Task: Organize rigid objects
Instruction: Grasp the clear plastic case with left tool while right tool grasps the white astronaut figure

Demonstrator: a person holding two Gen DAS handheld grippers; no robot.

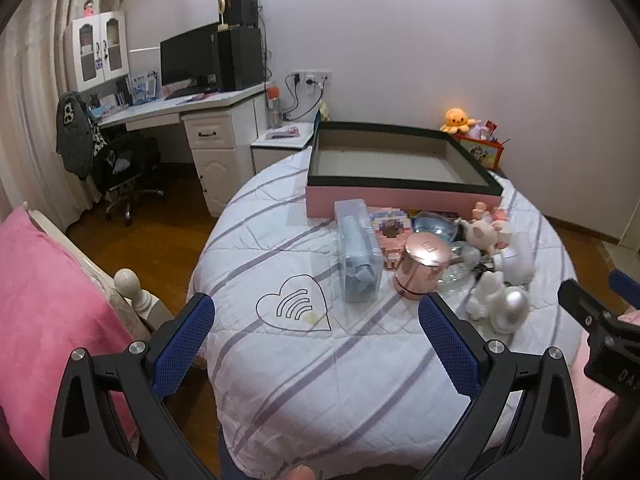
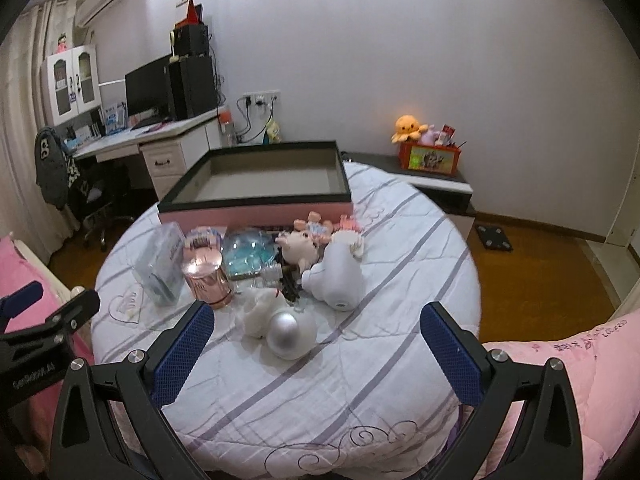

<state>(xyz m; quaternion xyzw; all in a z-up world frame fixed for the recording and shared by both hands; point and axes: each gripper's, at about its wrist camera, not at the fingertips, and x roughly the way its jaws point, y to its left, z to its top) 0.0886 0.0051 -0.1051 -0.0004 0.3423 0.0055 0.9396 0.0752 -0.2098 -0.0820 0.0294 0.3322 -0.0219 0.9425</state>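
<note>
Left wrist view: left gripper (image 1: 316, 320) wide apart, holds nothing, over bare quilt (image 1: 320, 380).
Right gripper (image 2: 318, 326): wide, nothing held, above silver-domed white toy (image 2: 286, 334).
Room: quilt bare near cam; pink tray (image 1: 400, 200) at far edge.
Clutter: rose-gold canister (image 1: 422, 266), clear box (image 1: 358, 250) just in front of tray.
Hard to tell: small figures behind, overlapped.

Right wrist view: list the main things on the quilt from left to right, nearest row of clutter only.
Clear plastic box with blue contents → rose-gold metallic cylindrical canister → white toy with a silver dome → white rounded plush figure.
</note>
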